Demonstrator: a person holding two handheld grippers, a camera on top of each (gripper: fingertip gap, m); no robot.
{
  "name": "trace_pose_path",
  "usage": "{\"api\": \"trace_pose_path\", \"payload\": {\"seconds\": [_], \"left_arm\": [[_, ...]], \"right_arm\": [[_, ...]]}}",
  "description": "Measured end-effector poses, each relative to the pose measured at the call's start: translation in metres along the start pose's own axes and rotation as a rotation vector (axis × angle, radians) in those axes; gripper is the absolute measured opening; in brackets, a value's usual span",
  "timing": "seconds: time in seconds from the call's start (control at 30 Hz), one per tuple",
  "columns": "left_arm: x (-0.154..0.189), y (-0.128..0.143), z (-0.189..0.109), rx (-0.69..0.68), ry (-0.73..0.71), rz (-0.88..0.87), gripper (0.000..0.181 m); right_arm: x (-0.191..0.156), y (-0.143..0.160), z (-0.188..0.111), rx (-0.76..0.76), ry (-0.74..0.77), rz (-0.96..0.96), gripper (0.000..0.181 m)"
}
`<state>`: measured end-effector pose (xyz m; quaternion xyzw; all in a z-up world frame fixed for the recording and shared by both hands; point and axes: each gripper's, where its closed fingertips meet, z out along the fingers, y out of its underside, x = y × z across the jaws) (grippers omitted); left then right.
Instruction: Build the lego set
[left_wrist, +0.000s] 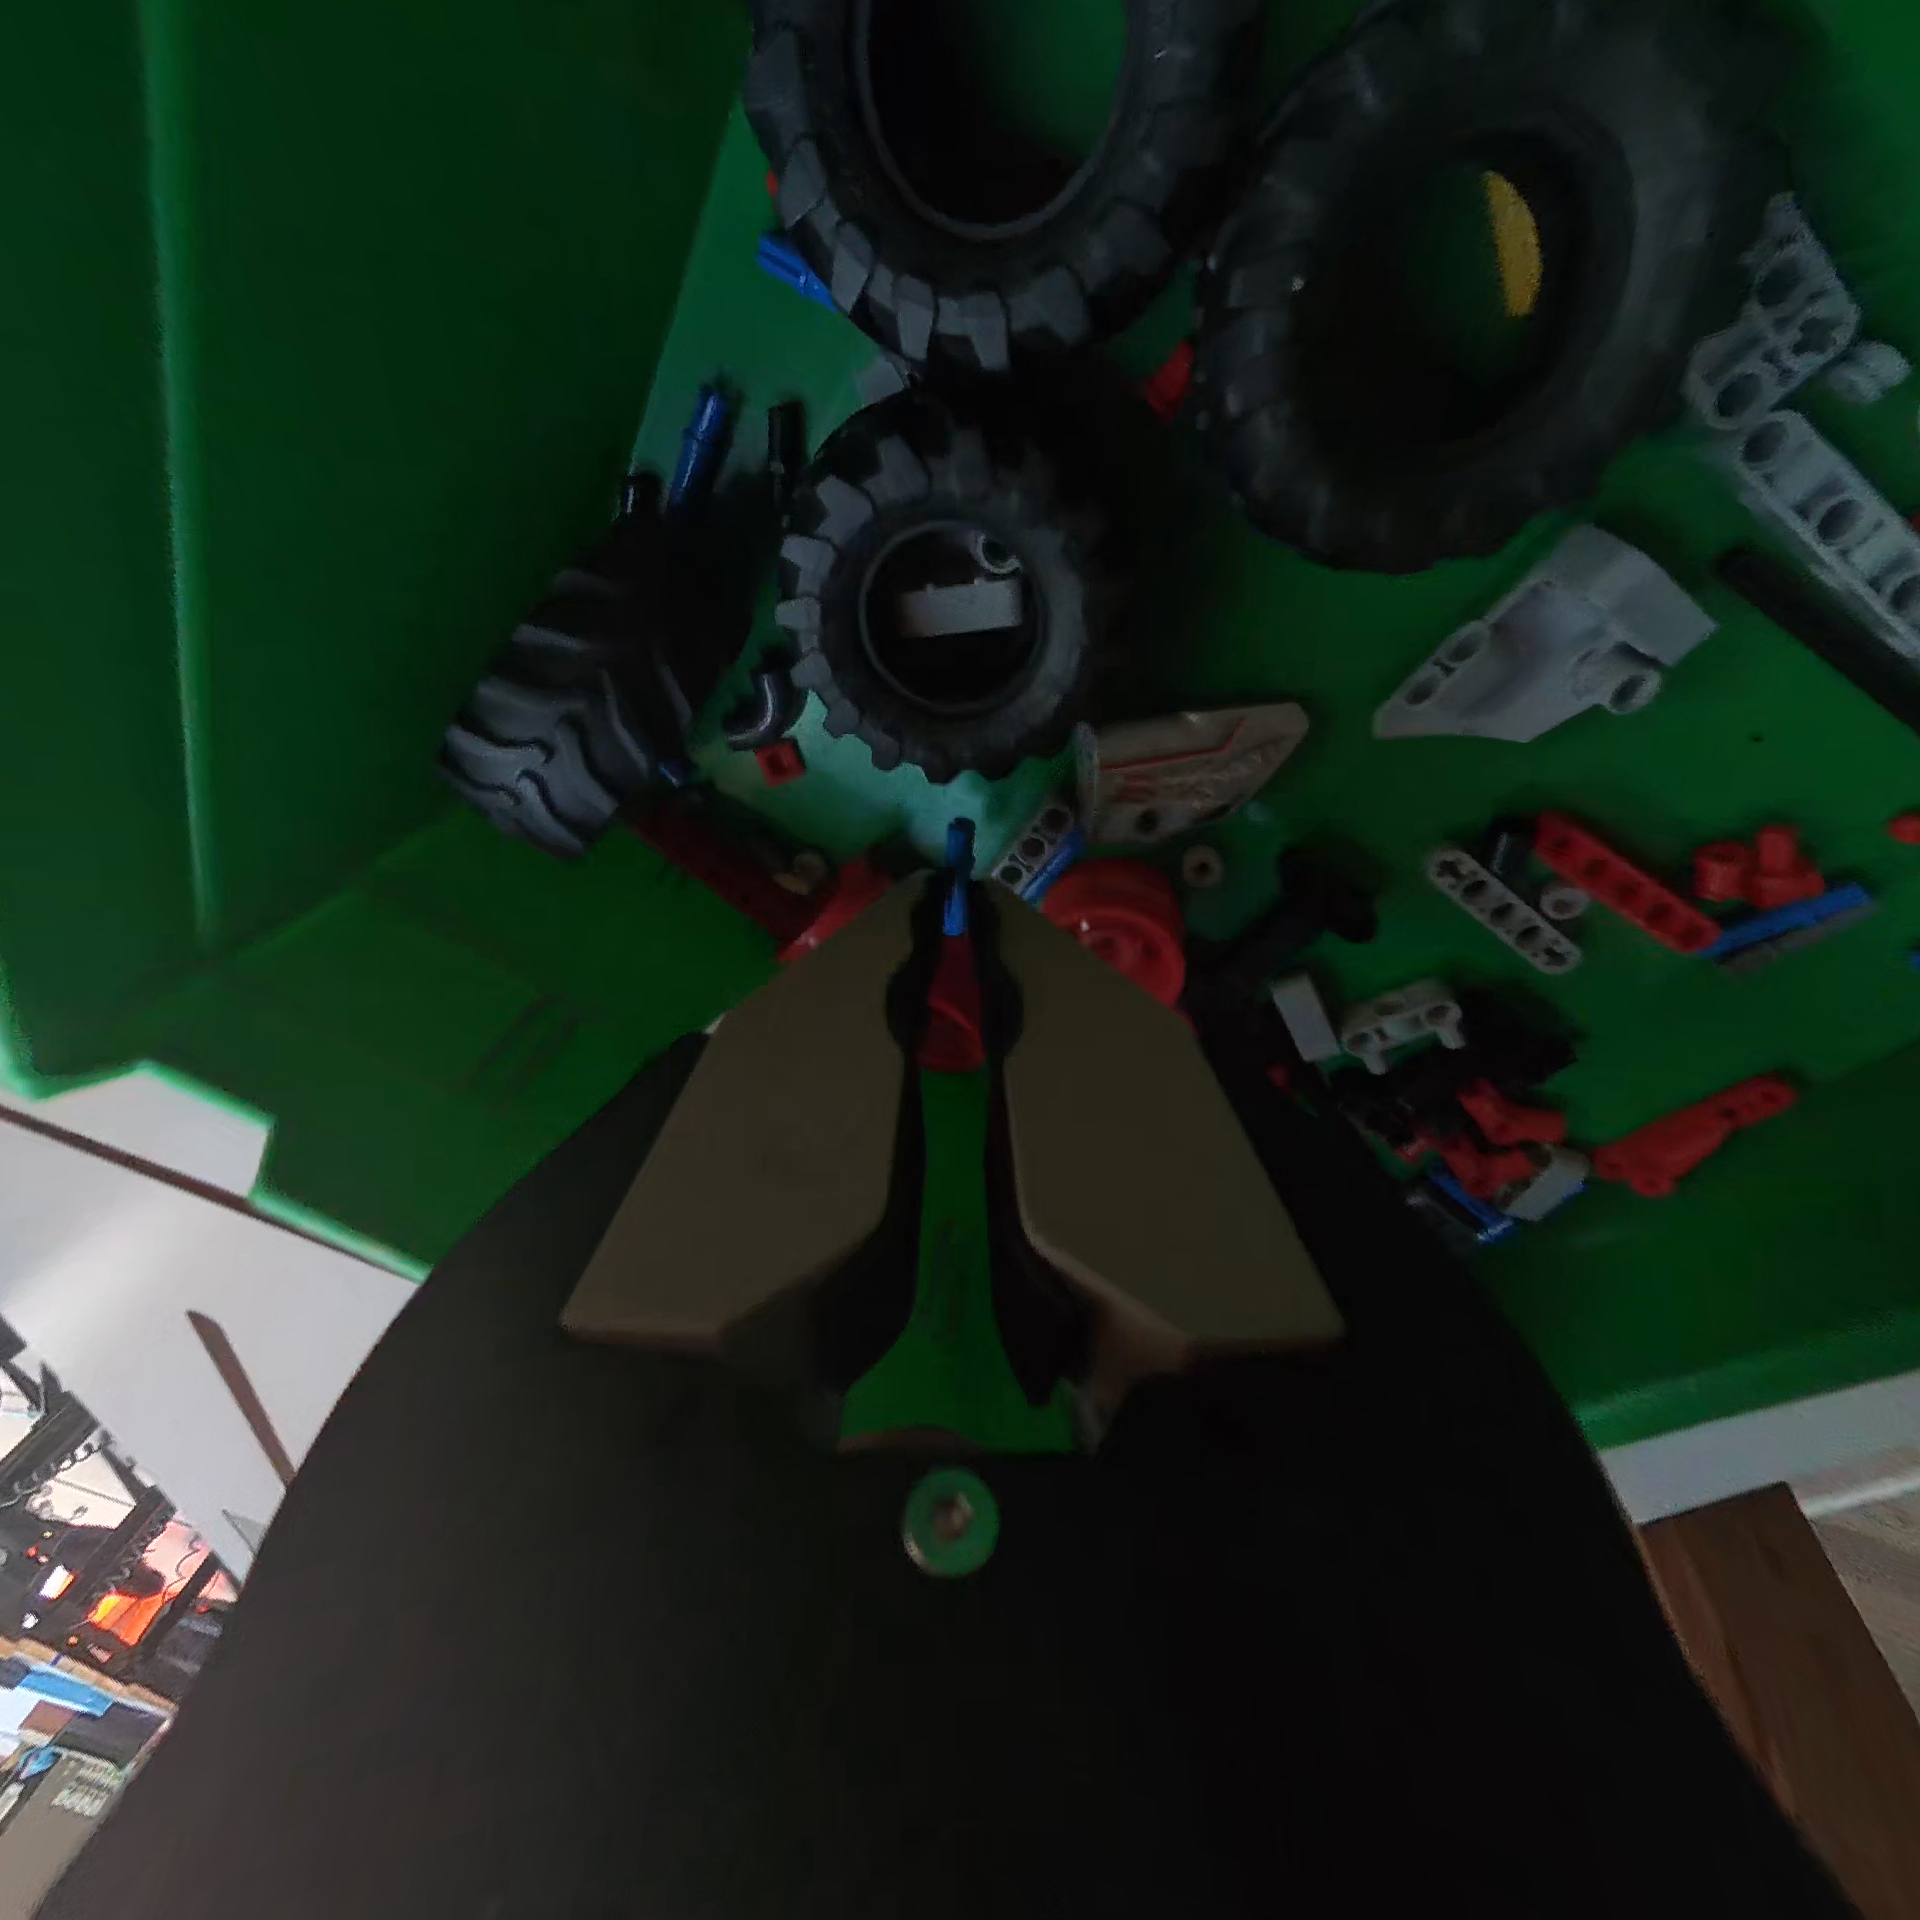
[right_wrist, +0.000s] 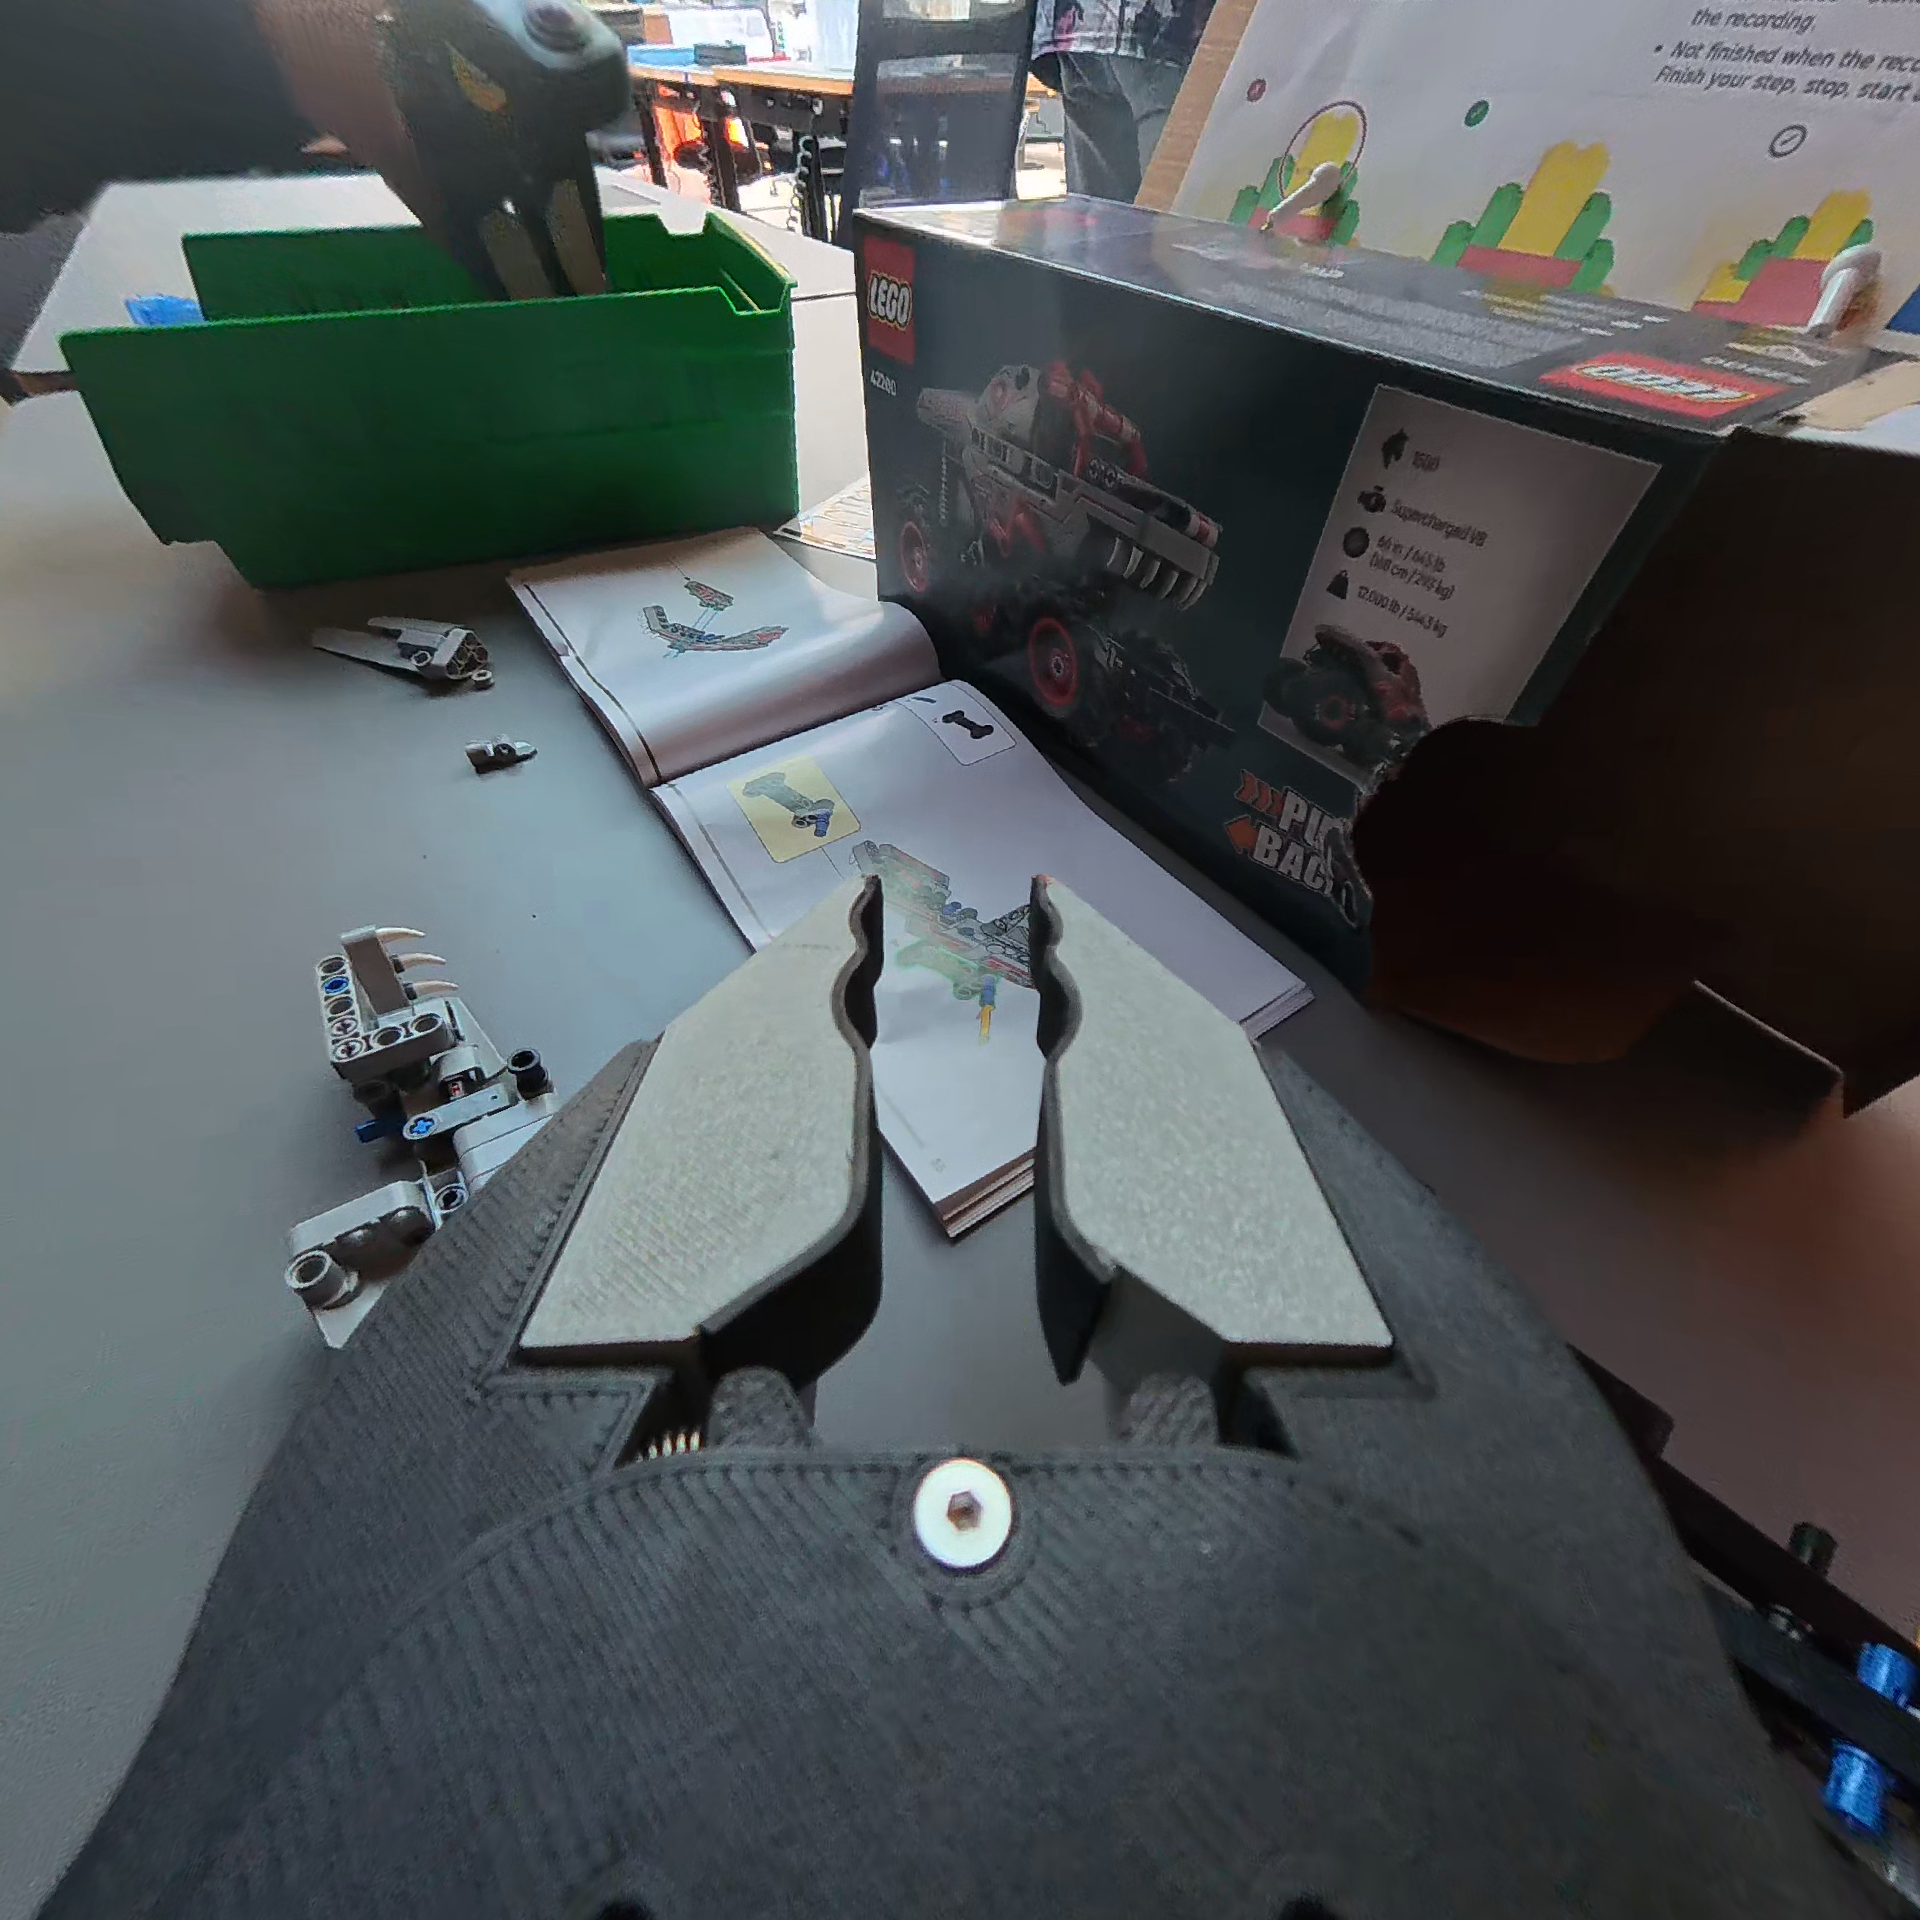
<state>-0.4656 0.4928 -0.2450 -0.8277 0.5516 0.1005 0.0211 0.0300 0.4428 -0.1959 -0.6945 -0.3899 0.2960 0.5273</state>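
Note:
My left gripper (left_wrist: 956, 902) reaches down inside the green bin (left_wrist: 416, 520) and is shut on a small blue pin (left_wrist: 958, 878) that sticks out past its tips. Around it lie black tyres (left_wrist: 935, 644), a red wheel hub (left_wrist: 1117, 920) and loose red, grey and blue pieces. In the right wrist view the left gripper (right_wrist: 540, 249) shows dipping into the green bin (right_wrist: 447, 416). My right gripper (right_wrist: 956, 894) is open and empty above the open instruction booklet (right_wrist: 831, 727). A partly built grey assembly with white claws (right_wrist: 405, 1060) lies on the table to its left.
The set's box (right_wrist: 1247, 520) stands at the right behind the booklet. A grey panel piece (right_wrist: 416, 646) and a small grey part (right_wrist: 499, 750) lie on the grey table (right_wrist: 208, 831) in front of the bin. A poster with brick pictures (right_wrist: 1558, 156) stands behind the box. Across from one pair of fingers to the other is roughly 50 centimetres.

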Motion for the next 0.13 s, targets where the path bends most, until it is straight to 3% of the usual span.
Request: {"api": "trace_pose_path", "payload": {"seconds": [0.13], "left_arm": [[-0.004, 0.003, -0.054, 0.068, -0.112, -0.036, 0.001]], "right_arm": [[-0.003, -0.005, -0.001, 0.012, -0.004, -0.015, 0.024]]}}
